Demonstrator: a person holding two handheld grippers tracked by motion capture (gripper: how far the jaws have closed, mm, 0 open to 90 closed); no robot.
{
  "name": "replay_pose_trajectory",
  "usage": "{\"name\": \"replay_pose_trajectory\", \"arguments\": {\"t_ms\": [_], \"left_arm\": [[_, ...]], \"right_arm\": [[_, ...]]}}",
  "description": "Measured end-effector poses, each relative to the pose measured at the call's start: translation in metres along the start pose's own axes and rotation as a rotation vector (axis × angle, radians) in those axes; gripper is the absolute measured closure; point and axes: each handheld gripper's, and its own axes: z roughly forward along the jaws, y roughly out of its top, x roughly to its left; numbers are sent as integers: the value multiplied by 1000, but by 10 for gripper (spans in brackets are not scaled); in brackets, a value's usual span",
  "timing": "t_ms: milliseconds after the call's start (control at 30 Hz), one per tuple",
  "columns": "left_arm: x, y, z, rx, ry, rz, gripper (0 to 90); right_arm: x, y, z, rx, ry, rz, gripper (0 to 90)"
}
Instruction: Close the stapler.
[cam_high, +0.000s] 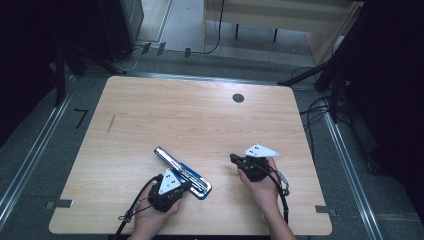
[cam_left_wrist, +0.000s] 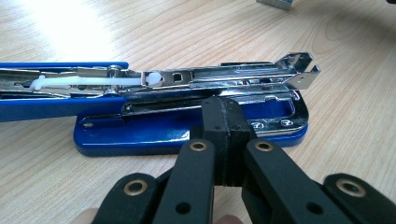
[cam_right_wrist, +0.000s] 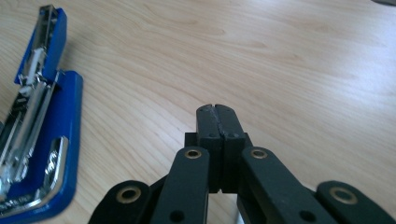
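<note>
I see a blue stapler (cam_high: 182, 172) lying on the wooden table (cam_high: 200, 120), near the front edge and a bit left of the middle. It is flipped open, so its shiny metal inside faces up. In the left gripper view the long silver rail (cam_left_wrist: 219, 77) of the stapler (cam_left_wrist: 187, 126) runs across in front of me, with a white plastic pusher (cam_left_wrist: 88, 81) lying in it.

My left gripper (cam_high: 186, 185) is closed, its two black jaws pressed flat together with nothing between them. In the left gripper view its tip (cam_left_wrist: 224, 116) sits right at the near side of the stapler's blue base; I cannot tell if it touches. My left hand (cam_high: 155, 212) holds it low over the table.

My right gripper (cam_high: 233, 158) is closed too, with nothing in it. In the right gripper view its jaws (cam_right_wrist: 217, 123) are shut tight over bare wood, and the stapler (cam_right_wrist: 42, 140) lies off to the left, apart from it. My right hand (cam_high: 265, 192) holds this gripper to the right of the stapler.

A small dark round hole (cam_high: 238, 98) sits in the far part of the table.
</note>
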Motion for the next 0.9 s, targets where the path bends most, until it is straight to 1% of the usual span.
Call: {"name": "replay_pose_trajectory", "arguments": {"t_ms": [67, 167, 267, 300, 333, 367, 467, 500, 533, 567, 700, 733, 833, 900], "left_arm": [[0, 0, 0, 0, 0, 0, 900], [0, 0, 0, 0, 0, 0, 900], [0, 0, 0, 1, 1, 0, 900], [0, 0, 0, 2, 2, 1, 900], [0, 0, 0, 2, 2, 1, 900], [0, 0, 0, 0, 0, 0, 900], [0, 0, 0, 0, 0, 0, 900], [0, 0, 0, -1, 0, -1, 900], [0, 0, 0, -1, 0, -1, 900], [0, 0, 0, 0, 1, -1, 900], [1, 0, 0, 0, -6, -5, 900], [2, 0, 0, 2, -10, -7, 900], [2, 0, 0, 0, -11, -8, 900], [3, 0, 0, 1, -20, -12, 900]], "right_arm": [[-2, -3, -2, 6, -5, 5, 900], [-6, -11, -8, 14, -26, 23, 900], [-9, -16, -10, 16, -29, 31, 900], [-11, -19, -12, 26, -26, 50, 845], [-11, -19, -12, 26, -26, 50, 845], [-11, -22, -13, 33, -36, 54, 816], [-10, -24, -15, 42, -47, 50, 805], [-8, -27, -17, 48, -67, 49, 777], [-8, -27, -17, 48, -67, 49, 777], [-6, -29, -19, 50, -78, 58, 762], [-4, -32, -21, 53, -79, 68, 749], [-2, -32, -21, 60, -89, 62, 729], [-1, -32, -22, 66, -108, 65, 717], [-1, -33, -21, 80, -115, 67, 710]]}}
